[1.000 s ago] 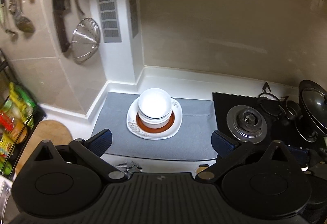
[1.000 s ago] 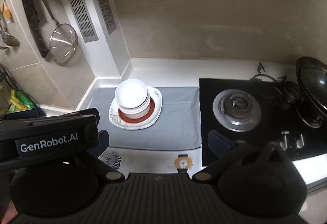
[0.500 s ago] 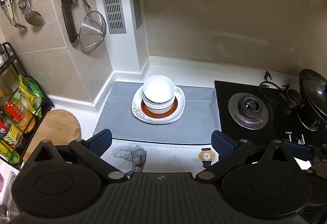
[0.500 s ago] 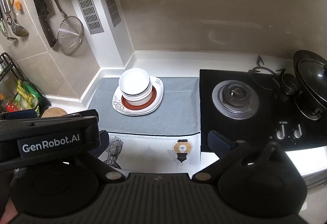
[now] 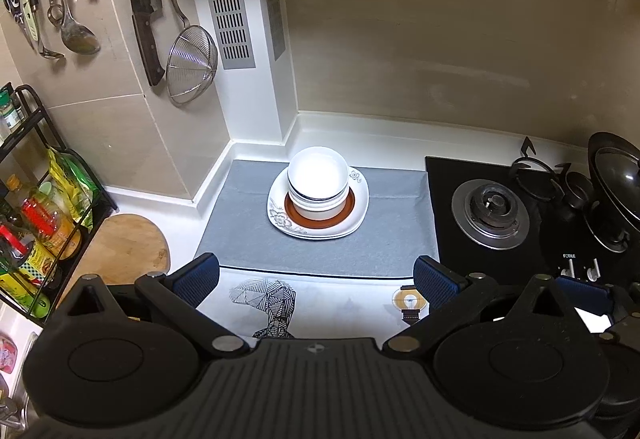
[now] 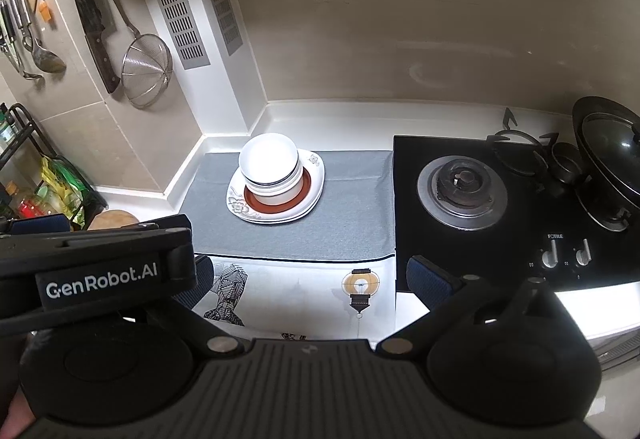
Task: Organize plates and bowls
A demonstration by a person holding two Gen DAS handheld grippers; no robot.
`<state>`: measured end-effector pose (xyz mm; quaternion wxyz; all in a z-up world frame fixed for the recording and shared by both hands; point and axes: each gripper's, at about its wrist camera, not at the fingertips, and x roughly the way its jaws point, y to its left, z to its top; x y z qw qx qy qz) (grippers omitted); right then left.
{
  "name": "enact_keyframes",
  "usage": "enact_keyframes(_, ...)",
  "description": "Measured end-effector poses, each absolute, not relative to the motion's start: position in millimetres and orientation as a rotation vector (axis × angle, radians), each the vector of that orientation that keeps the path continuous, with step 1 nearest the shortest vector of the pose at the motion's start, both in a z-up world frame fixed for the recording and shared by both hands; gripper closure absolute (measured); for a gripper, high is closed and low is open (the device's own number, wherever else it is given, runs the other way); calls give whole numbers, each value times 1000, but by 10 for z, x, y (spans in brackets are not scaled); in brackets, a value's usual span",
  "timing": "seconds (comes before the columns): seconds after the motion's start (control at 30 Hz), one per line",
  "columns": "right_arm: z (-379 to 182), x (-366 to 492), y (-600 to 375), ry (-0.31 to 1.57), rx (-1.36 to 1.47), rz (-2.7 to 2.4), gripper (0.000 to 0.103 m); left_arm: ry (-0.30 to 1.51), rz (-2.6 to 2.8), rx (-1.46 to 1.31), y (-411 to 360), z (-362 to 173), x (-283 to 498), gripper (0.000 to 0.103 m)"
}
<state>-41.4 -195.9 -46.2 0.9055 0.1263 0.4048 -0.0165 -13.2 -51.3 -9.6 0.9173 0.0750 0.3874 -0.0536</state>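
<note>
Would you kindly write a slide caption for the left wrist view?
Open left gripper hovers before stacked white bowls on nested plates, grey mat, beside the stove.

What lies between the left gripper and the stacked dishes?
Nothing stands between the left gripper and the stacked dishes, only bare grey mat and printed cloth, per the left wrist view.

White bowls sit on a rust-red saucer. The white plate bears grey flowers. The mat is grey.
</note>
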Motion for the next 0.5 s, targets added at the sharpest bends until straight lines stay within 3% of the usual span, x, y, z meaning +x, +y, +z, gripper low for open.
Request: enact_keyframes(0.5,-467,-572,-1916,845,270,-26,0,807,-95,168,-501,-94,-282,0)
